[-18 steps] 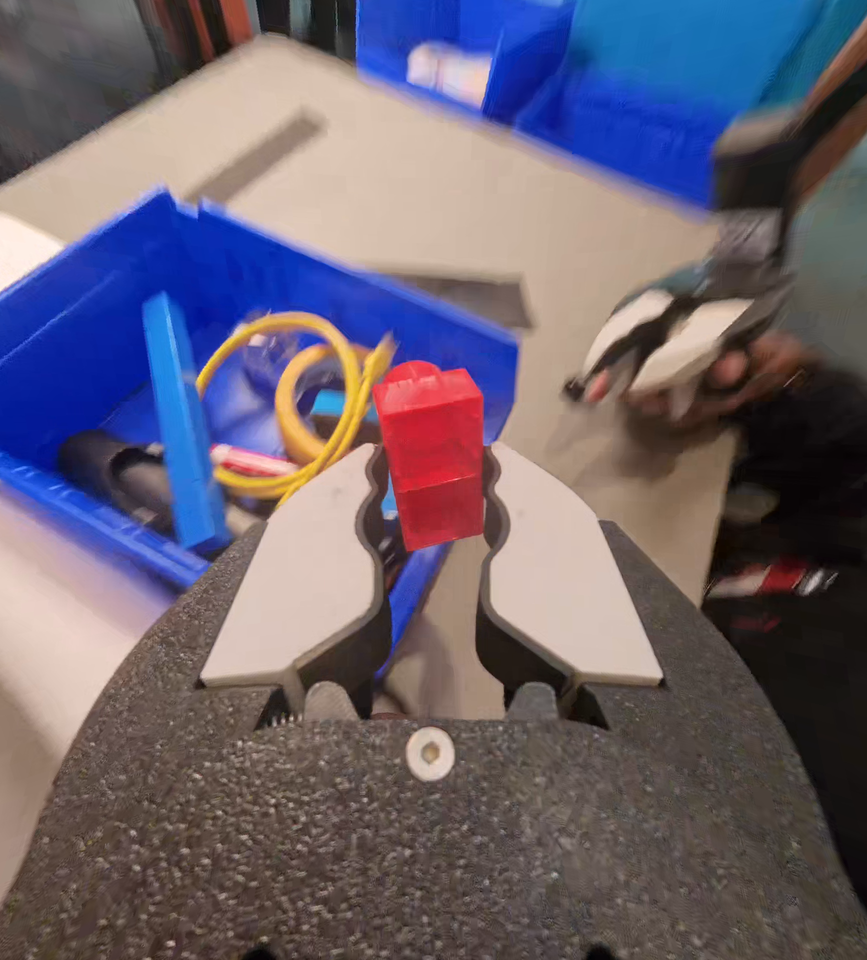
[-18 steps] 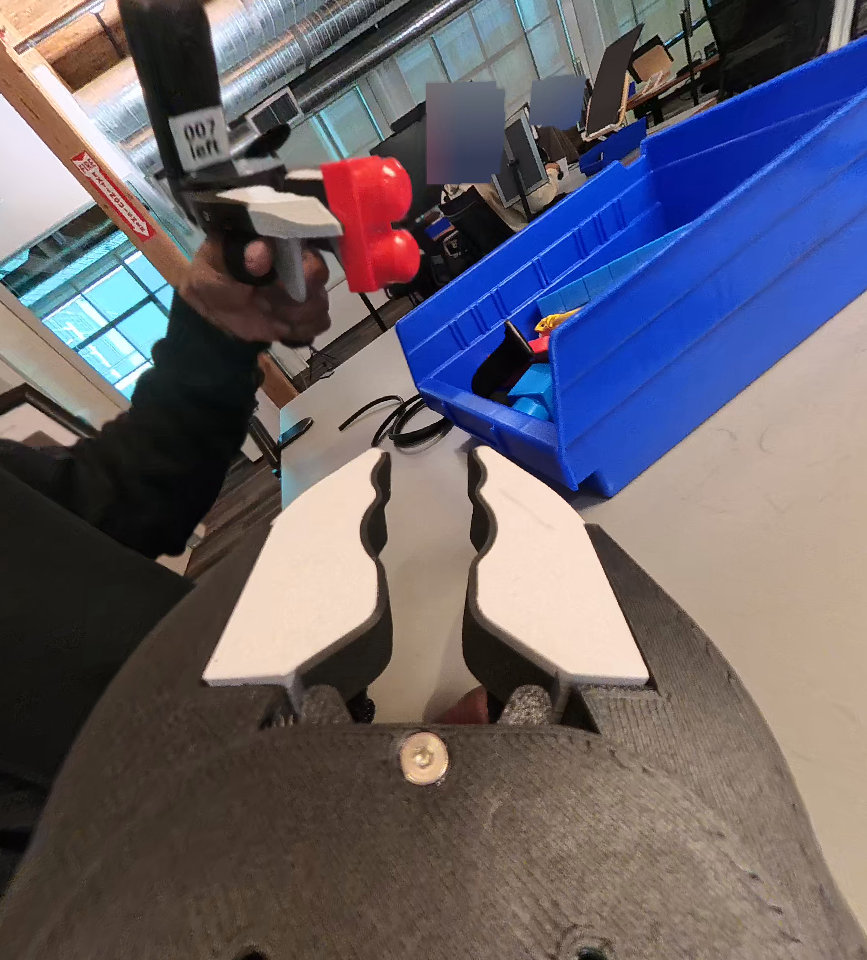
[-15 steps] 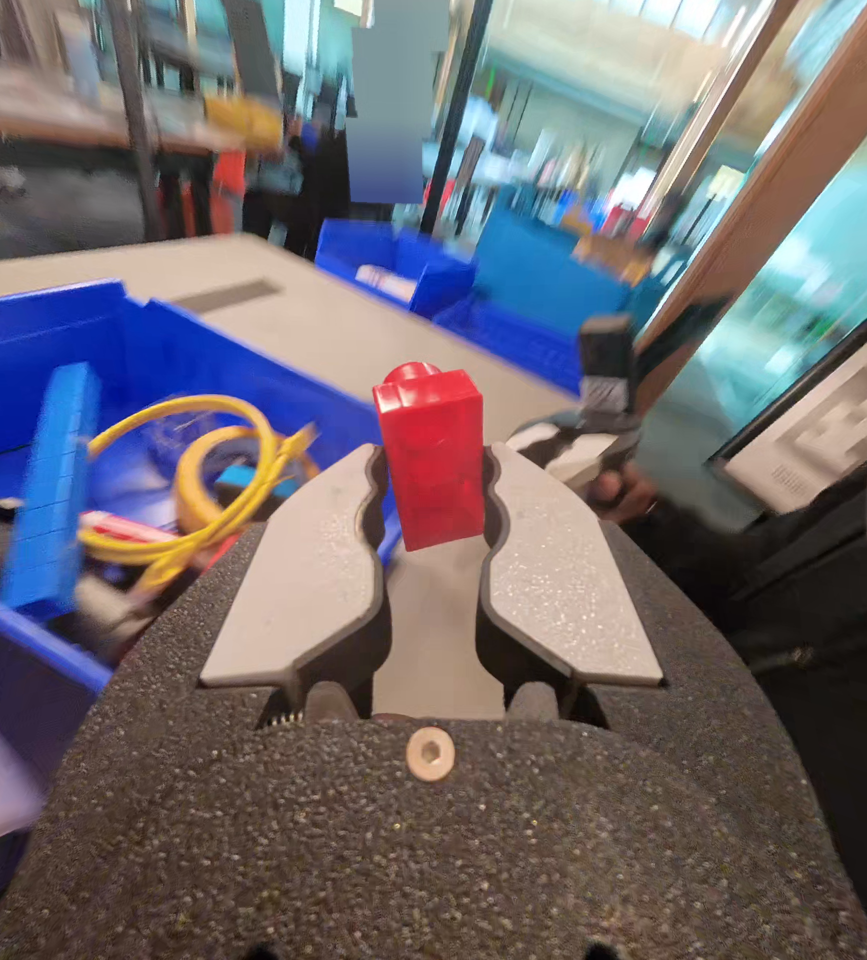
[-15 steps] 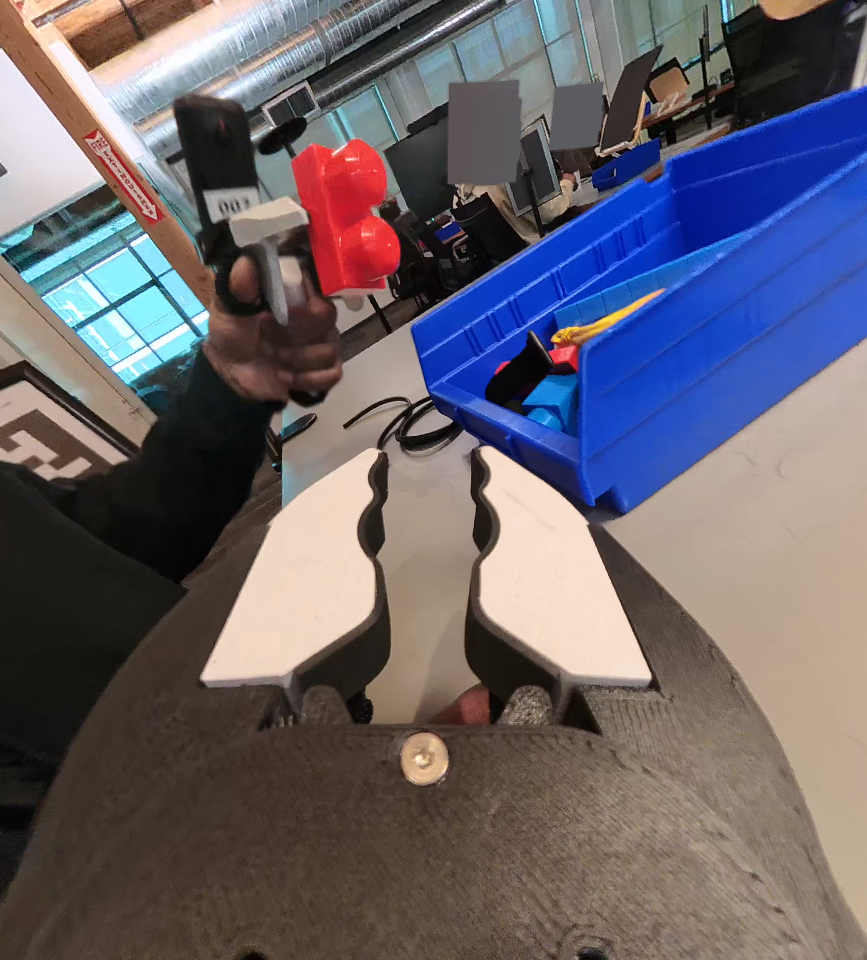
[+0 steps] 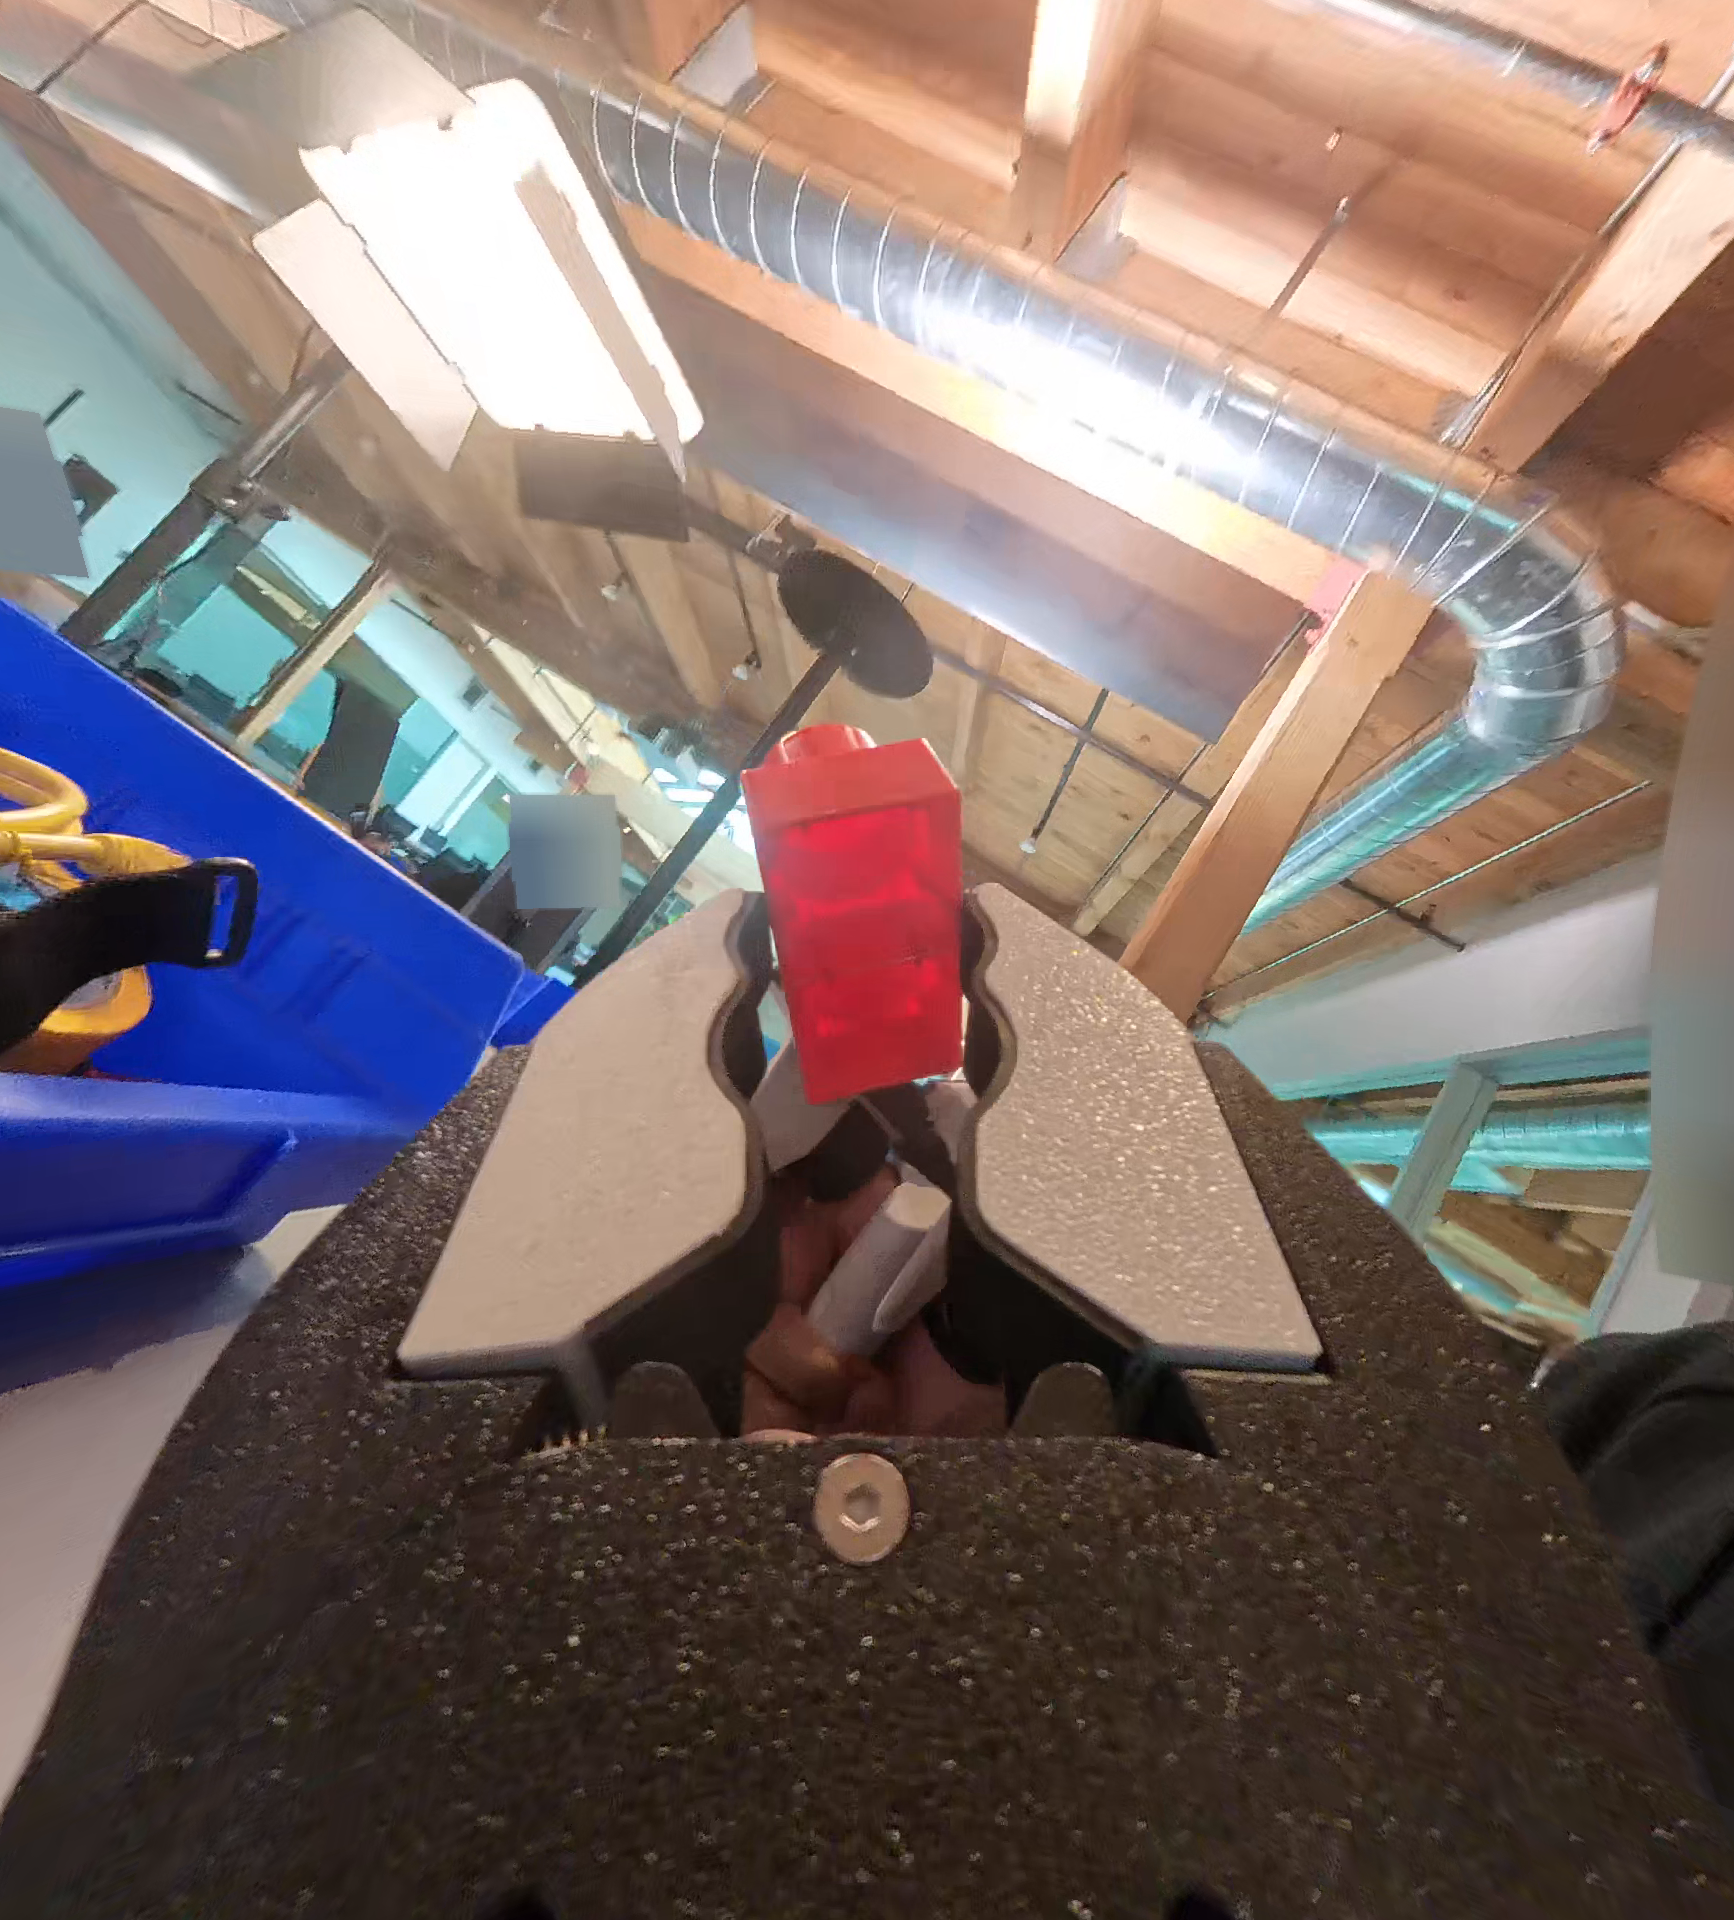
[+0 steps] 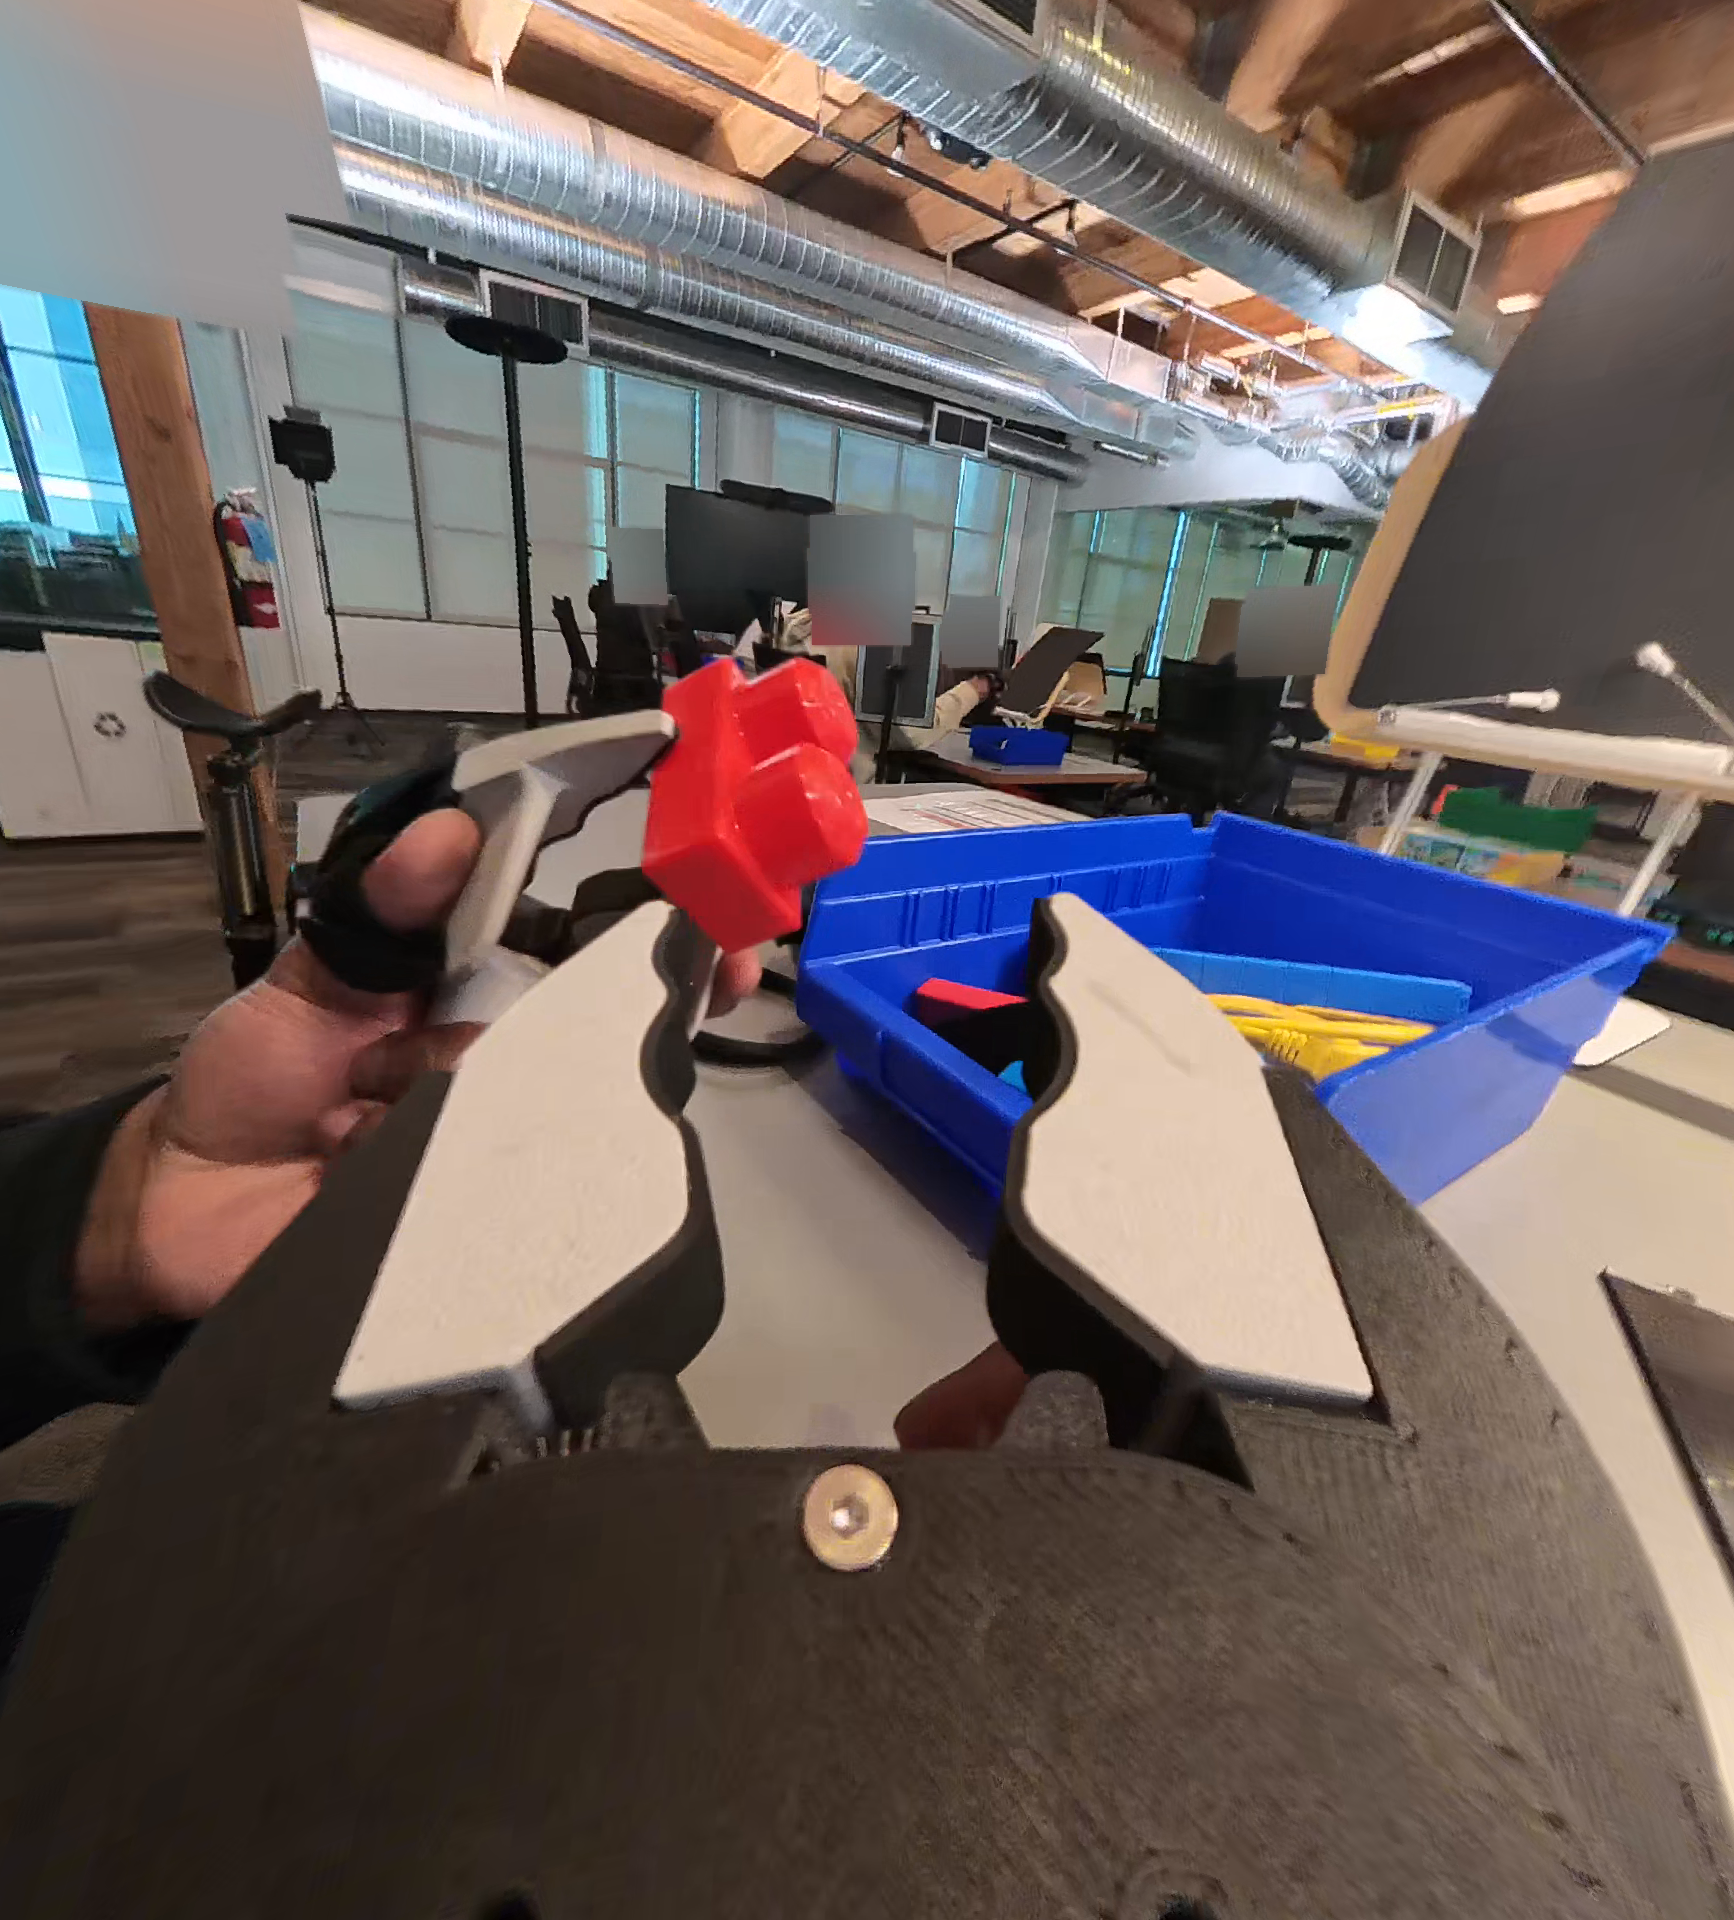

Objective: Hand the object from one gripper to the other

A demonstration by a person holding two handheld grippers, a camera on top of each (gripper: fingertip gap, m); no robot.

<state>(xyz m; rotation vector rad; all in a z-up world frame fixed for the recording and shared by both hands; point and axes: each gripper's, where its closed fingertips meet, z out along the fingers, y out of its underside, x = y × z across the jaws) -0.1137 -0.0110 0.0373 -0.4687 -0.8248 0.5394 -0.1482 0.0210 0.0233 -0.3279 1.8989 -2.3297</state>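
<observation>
Brick (image 5: 858, 925) sits clamped between your left gripper (image 5: 858, 914) fingers, studs pointing past the tips. Your right gripper (image 6: 852, 935) fingers are spread wide, brick just above the left one. Bin (image 6: 1528, 1049) beyond on worktop (image 6: 1621, 1195).

Left gripper (image 5: 858, 914): tilted up toward the ceiling, brought the red block (image 5: 858, 925) close to the right gripper.
Right gripper (image 6: 858, 925): jaws spread wider; block sat just above its left fingertip.

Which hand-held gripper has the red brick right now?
The left hand-held gripper: its fingers are shut on the red brick. The right hand-held gripper is open and empty.
</observation>
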